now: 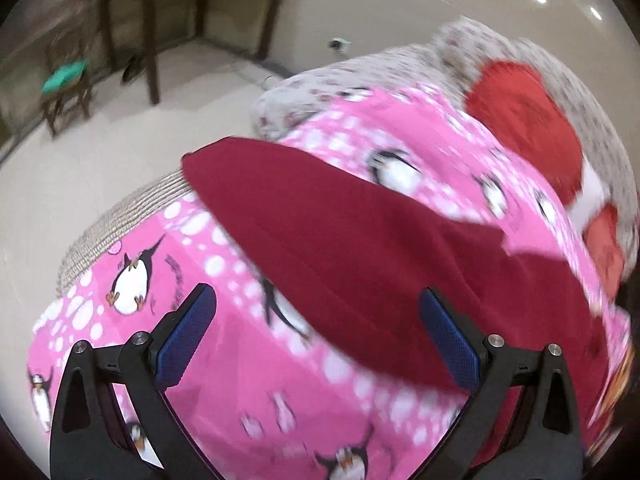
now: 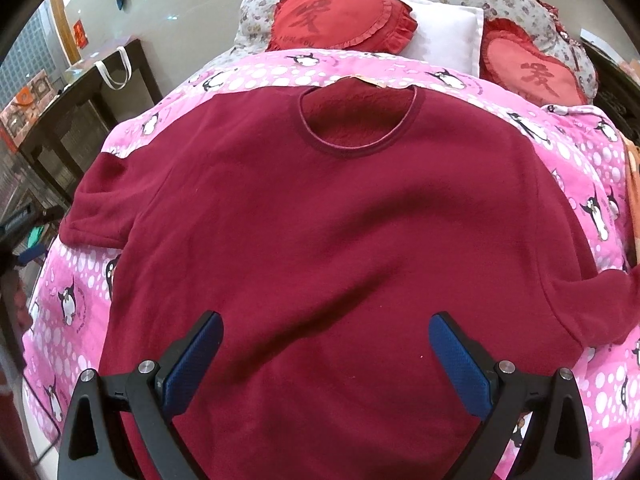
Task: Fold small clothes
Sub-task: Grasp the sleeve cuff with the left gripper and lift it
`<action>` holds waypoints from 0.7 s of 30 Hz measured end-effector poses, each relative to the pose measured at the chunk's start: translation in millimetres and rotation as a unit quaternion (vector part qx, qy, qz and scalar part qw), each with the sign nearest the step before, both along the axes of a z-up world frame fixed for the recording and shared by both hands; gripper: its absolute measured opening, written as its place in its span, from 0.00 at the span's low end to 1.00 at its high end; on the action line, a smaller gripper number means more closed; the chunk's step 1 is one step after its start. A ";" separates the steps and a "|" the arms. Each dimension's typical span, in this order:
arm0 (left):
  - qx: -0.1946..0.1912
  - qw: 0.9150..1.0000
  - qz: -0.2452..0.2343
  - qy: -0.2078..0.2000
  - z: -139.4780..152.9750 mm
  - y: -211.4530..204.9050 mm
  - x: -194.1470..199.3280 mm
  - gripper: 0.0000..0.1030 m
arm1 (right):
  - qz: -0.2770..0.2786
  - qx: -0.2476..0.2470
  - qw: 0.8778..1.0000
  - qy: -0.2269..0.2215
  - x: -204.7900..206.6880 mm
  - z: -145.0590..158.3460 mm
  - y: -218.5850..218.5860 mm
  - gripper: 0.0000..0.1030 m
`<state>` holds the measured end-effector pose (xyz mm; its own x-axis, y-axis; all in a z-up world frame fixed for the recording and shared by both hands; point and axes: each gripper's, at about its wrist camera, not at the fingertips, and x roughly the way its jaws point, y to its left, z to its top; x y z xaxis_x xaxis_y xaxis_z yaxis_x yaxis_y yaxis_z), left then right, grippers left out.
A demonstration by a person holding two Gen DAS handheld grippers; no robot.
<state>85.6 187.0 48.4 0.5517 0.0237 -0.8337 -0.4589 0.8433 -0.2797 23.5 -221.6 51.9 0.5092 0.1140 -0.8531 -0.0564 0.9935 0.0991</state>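
The dark red sweatshirt [image 2: 320, 220] is looking like thick matt cloth, smooth outside and fuzzy inside the neck opening, with a ribbed collar. The pink penguin blanket [image 2: 580, 184] under it is appearing soft and fleecy, not shining. At the far edge of the bed, the two red heart cushions [image 2: 340, 16] are showing matt fabric with frilled borders, and the white pillow [image 2: 448, 28] is looking smooth. The right gripper [image 2: 326, 356] and left gripper [image 1: 318, 332] are showing matt black plastic, rough blue textured pads [image 2: 192, 364] and shiny metal screws. The floor [image 1: 100, 160] is looking glossy; the side table [image 2: 80, 104] is looking like dark wood.
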 end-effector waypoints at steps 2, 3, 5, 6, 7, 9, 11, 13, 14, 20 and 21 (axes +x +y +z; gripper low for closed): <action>-0.016 1.000 0.021 0.013 -8.3 12.1 8.4 0.91 | 0.001 0.005 1.000 0.000 1.2 -0.9 0.0 0.99; -0.022 0.999 0.032 0.015 -12.5 19.2 12.4 0.90 | 0.003 0.009 1.000 0.000 1.9 -1.4 0.3 0.99; -0.023 0.999 0.045 0.013 -16.2 27.5 17.7 0.83 | 0.005 0.013 1.000 0.001 3.0 -2.4 1.5 0.99; -0.023 0.999 0.047 0.012 -17.2 30.3 20.8 0.83 | 0.007 0.013 1.000 0.002 3.9 -3.2 3.1 0.99; -0.026 0.998 0.049 0.008 -18.1 33.0 24.5 0.81 | 0.008 0.012 1.000 0.002 4.6 -4.0 4.2 0.99; -0.038 0.998 0.054 0.000 -20.3 37.2 30.4 0.77 | 0.011 0.011 1.000 0.005 6.7 -6.2 7.2 0.99; -0.051 0.997 0.059 -0.006 -23.5 41.4 35.8 0.65 | 0.014 0.011 1.000 0.006 7.7 -8.1 9.2 0.99; -0.063 0.996 0.070 -0.013 -26.4 46.7 39.5 0.53 | 0.013 0.010 1.000 0.006 8.0 -9.3 11.1 0.95; -0.067 0.995 0.075 -0.017 -27.1 49.3 40.3 0.39 | 0.013 0.010 1.000 0.006 8.0 -9.5 11.1 0.93; -0.082 0.993 0.068 -0.049 -11.1 50.4 30.7 0.09 | 0.025 0.002 1.000 0.005 4.0 -7.6 10.0 0.77; -0.070 0.994 0.052 -0.064 1.0 40.8 27.2 0.09 | 0.025 0.003 1.000 0.002 2.2 -6.1 7.5 0.77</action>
<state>112.8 227.8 49.4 0.6536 -0.0251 -0.7565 -0.4953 0.7416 -0.4525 25.8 -214.1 45.8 0.4990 0.1441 -0.8545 -0.1065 0.9888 0.1045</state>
